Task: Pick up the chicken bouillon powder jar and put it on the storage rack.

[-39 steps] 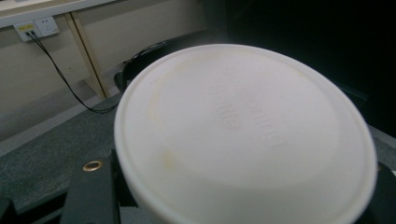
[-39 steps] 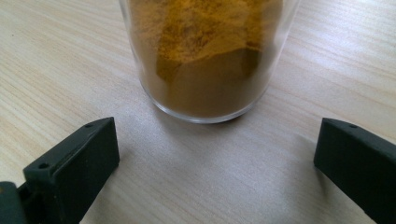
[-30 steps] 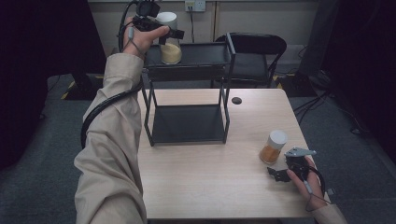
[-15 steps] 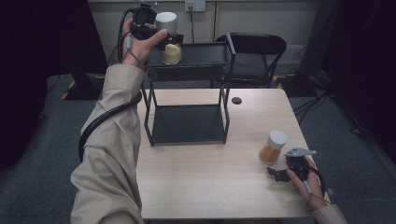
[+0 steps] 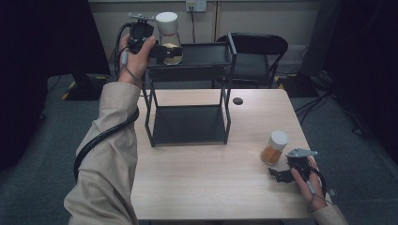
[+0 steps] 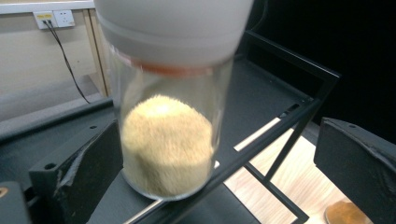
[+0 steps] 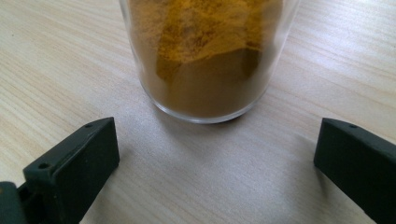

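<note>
While left gripper (image 5: 165,50) hangs at rack's top shelf (image 5: 206,52), jaws spread wide either side of pale-grain jar (image 6: 170,116), gripping nothing; jar upright at shelf's near edge, rail (image 6: 261,144) crossing just below. Right gripper (image 5: 281,174) rests on table (image 5: 206,178), jaws wide apart, empty; orange-spice jar (image 7: 210,56) upright just ahead, between jaw lines. Nothing blocks approach. Chair (image 5: 258,47) behind rack.
</note>
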Tool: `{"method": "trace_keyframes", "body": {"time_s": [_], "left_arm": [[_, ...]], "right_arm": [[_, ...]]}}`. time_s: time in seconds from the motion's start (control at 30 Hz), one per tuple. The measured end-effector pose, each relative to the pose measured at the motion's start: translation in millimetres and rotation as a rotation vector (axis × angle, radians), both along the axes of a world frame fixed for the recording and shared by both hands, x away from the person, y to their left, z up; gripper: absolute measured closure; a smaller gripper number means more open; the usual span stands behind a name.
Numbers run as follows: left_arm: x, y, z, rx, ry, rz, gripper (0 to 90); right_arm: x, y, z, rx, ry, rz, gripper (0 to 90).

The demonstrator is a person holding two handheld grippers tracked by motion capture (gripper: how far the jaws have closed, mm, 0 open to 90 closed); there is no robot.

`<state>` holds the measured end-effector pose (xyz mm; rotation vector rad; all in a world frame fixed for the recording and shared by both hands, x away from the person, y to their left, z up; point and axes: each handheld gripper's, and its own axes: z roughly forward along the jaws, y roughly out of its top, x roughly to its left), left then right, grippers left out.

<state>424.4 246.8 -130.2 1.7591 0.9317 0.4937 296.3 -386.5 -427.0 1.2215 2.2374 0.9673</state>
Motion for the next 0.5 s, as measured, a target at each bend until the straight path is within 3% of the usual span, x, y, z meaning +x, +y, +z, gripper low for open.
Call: {"method": "trace_keyframes", "body": {"time_s": [0.13, 0.5], "left_arm": [[-5.7, 2.6, -11.4, -0.035, -0.003, -0.008, 0.8], [-17.0, 3.3, -31.6, -0.042, -0.007, -0.033, 0.8]], "right_arm": [[0.0, 0.0, 0.0, 0.000, 0.000, 0.000, 0.0], [-0.1, 0.0, 0.0, 0.000, 0.000, 0.000, 0.0]]}}
